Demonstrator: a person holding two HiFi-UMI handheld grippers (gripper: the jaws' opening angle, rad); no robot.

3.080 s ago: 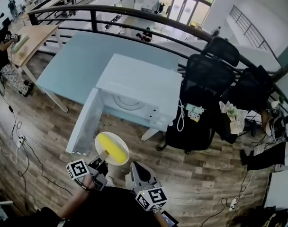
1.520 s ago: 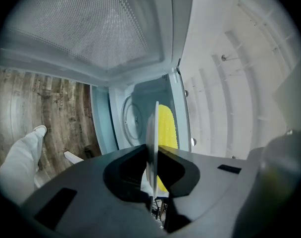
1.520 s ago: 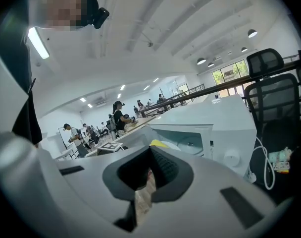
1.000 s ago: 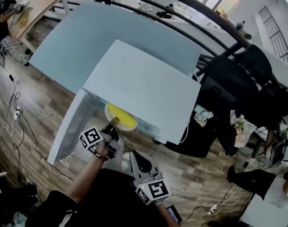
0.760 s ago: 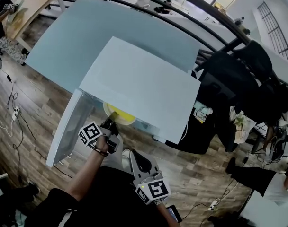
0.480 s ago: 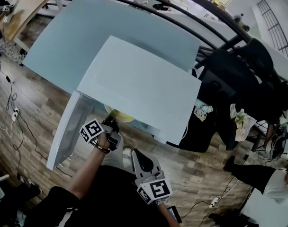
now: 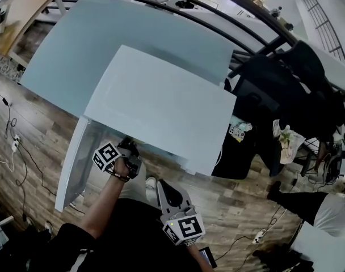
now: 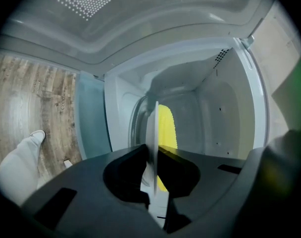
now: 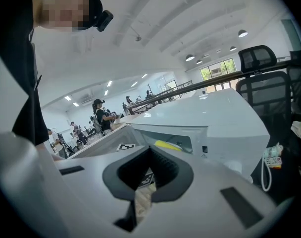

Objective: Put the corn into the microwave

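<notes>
Corn (image 8: 165,125): yellow cob lying on a white plate (image 8: 153,133), already inside the microwave (image 7: 161,106) cavity. From the head view neither shows; the microwave's top hides both.

Plate: pinched at its near rim by the left gripper (image 8: 151,157). Jaws nearly closed, clamped on the thin edge, nothing else between them. This view is rolled, so the plate reads edge-on. Beside it is a curved clear rim, probably the glass turntable (image 8: 133,120). Cannot tell whether the plate touches it.

Microwave: white, door (image 7: 70,163) swung wide to the left, standing on the pale blue bench (image 7: 104,44). Cavity holds only the plate, the corn and the turntable, as far as visible.

Right gripper (image 7: 171,200): held back near the person's body, well apart from the microwave. Jaws drawn together to a slit, gripping nothing.

Risks, as judged:
- Grip is on one rim only, so the plate overhangs. Any dip of the wrist and the cob could roll off the far side.
- Letting go before the plate sits flat would drop it onto the glass.
- Plate edge could knock a cavity wall if pushed in off-centre.
- Forearm passes close to the open door; a nudge would swing it.
</notes>
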